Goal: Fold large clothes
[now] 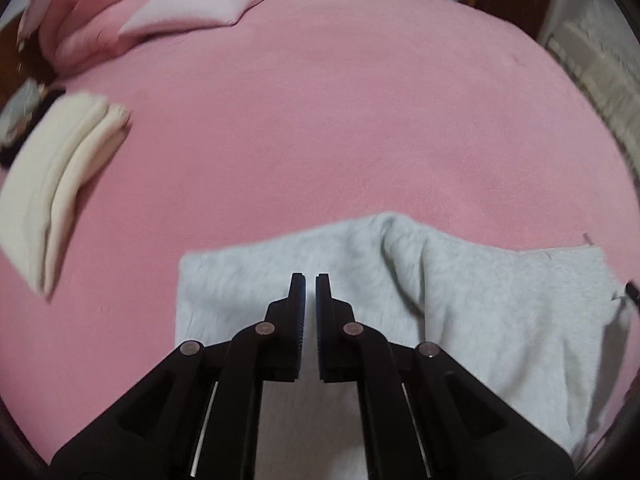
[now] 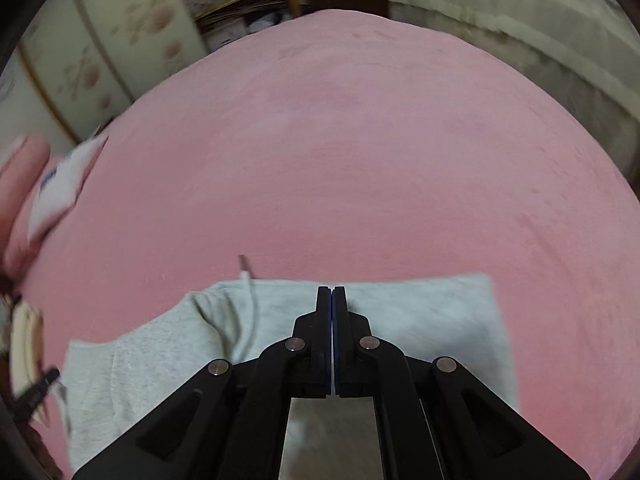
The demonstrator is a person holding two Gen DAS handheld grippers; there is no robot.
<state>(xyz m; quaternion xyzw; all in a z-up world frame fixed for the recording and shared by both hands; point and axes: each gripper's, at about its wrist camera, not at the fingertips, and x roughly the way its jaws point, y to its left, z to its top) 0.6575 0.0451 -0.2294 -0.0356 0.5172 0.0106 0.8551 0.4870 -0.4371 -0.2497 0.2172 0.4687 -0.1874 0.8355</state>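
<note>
On bed: grey garment (image 1: 500, 312) lying across pink bedspread (image 1: 320, 120) (drawstring showing)
Left gripper (image 1: 310, 280): hovering closed, gripping nothing
Right gripper (image 2: 331, 292): hovering closed, empty

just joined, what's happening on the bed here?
A person is folding clothes on a pink bed with a claw in each hand. A grey garment lies part-folded near the edge, its drawstring showing. The left claw and right claw are both over it, shut and holding nothing. A folded cream garment lies off to the side, with pillows at the head.
</note>
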